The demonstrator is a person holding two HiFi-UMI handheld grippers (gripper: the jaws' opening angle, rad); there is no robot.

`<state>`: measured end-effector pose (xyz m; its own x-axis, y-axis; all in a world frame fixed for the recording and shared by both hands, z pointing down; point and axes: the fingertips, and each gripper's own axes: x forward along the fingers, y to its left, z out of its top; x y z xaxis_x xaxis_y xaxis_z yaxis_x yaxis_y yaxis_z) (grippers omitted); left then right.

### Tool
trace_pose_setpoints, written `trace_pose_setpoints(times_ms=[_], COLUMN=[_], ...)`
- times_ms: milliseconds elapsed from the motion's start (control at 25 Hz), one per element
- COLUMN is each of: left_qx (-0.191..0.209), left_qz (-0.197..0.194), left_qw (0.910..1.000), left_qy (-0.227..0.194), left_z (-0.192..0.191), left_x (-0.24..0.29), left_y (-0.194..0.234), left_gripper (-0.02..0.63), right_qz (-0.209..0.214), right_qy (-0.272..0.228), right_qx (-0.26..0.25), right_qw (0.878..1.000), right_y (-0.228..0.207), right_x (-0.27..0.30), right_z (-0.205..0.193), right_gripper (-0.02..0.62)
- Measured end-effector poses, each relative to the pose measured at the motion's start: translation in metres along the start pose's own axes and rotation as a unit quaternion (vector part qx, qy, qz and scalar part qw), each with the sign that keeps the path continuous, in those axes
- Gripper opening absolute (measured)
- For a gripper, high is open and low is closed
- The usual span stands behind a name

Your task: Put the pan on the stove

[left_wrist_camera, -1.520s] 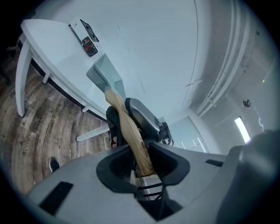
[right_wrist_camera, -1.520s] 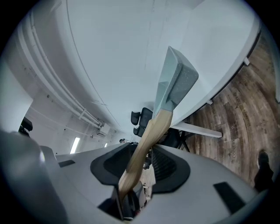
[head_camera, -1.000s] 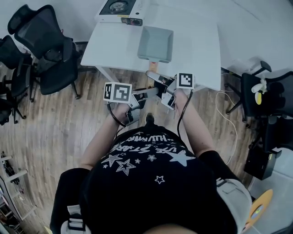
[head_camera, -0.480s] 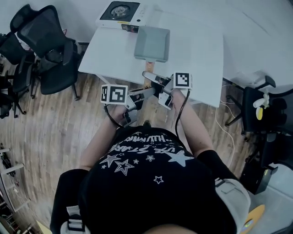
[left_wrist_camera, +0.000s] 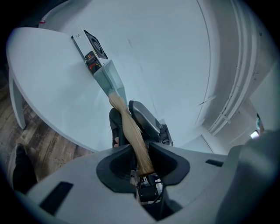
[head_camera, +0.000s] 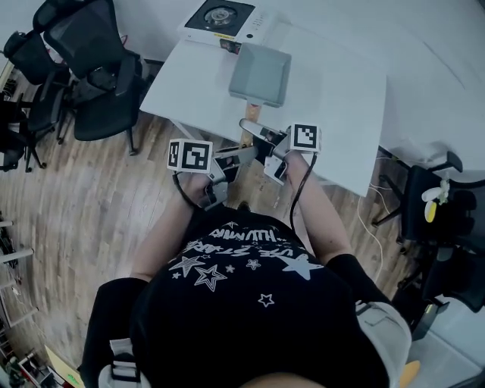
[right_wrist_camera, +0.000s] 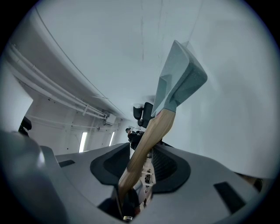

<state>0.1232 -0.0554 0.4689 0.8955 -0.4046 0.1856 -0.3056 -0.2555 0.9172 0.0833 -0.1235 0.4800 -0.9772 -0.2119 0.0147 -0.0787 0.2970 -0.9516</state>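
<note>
While both tools clamp its wooden handle point(left_wrist_camera: 130, 131), the left tool point(left_wrist_camera: 140, 158) at the butt end and the right tool point(right_wrist_camera: 141, 168) closer to the body, the pan point(head_camera: 260, 74) (square and grey) is over the white counter point(head_camera: 337, 98), just beside the stove point(head_camera: 221, 15), at the stove's 5 o'clock in the head view.
</note>
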Motion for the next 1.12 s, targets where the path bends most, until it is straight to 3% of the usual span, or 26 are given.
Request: trace_pose_setpoints(times_ms=[400,1120], left_qx=[-0.007,0.000], left_qz=[-0.019,-0.048], left_qw=[0.9998,0.9987], left_qy=[0.002,0.016], left_z=[0.048,0.197], left_x=[-0.015,-0.039], left_y=[0.022,0.076], left_gripper=[0.106,0.106], right_qz=[-0.008,-0.021], right_qy=[-0.006,-0.027], right_qx=[-0.005,-0.014], right_qw=[1.000,0.999], right_y=[-0.011,-0.037], right_x=[0.041,0.151], right_z=[0.033,0.145], right_gripper=[0.153,0.152])
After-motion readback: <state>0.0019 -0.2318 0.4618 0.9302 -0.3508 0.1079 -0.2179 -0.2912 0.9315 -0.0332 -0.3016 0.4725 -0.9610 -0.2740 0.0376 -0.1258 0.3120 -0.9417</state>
